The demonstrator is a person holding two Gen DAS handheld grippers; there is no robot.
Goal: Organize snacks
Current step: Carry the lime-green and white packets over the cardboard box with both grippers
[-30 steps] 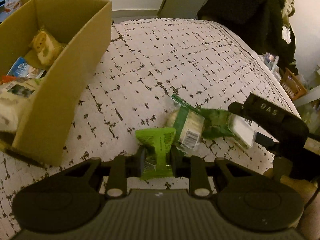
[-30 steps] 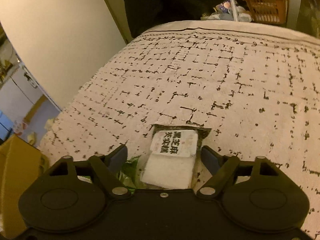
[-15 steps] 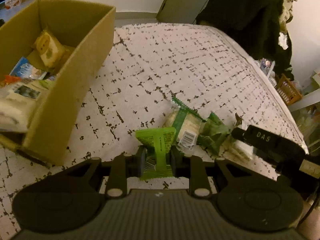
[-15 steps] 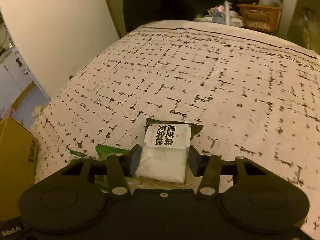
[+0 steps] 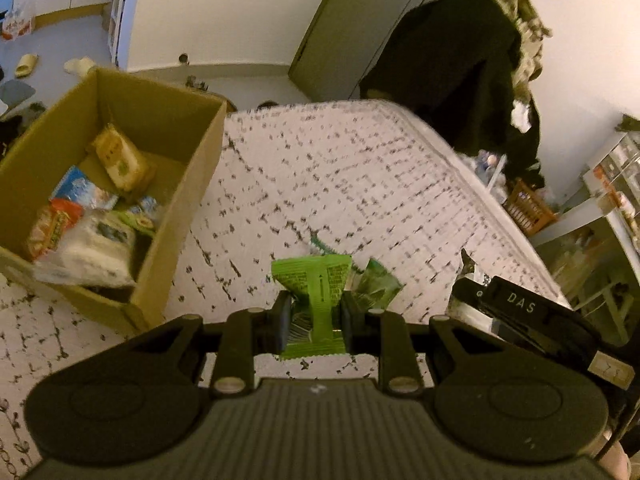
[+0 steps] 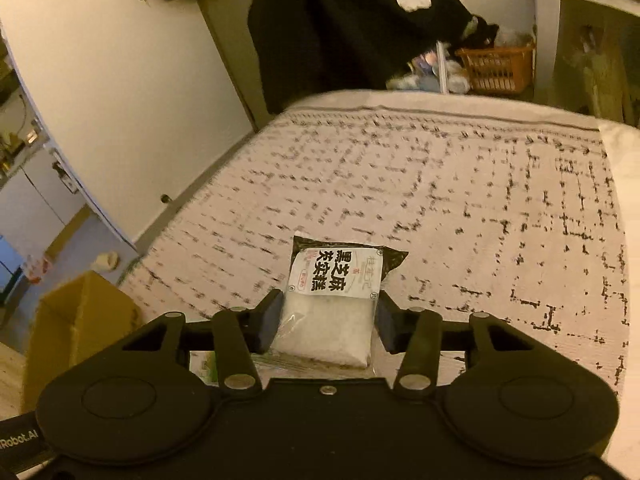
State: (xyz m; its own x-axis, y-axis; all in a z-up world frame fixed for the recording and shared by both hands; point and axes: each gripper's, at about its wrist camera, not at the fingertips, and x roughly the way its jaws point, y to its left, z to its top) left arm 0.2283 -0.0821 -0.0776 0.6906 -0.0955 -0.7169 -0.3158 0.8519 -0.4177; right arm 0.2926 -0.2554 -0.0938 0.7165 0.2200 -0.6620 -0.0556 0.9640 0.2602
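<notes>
Both grippers lifted: left gripper (image 5: 313,316) pinching green packet (image 5: 316,300); right gripper (image 6: 326,318) clamping white pack (image 6: 332,300).

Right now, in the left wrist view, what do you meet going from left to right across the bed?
Cardboard box of snacks → green packet clamped in the left tool → darker green packet → right tool.

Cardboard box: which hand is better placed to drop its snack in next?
Left, probably. The left gripper is shut on the green packet, with the cardboard box open close by in its view. The right gripper grips the white packet, but sees only the box's corner at far left.
</notes>
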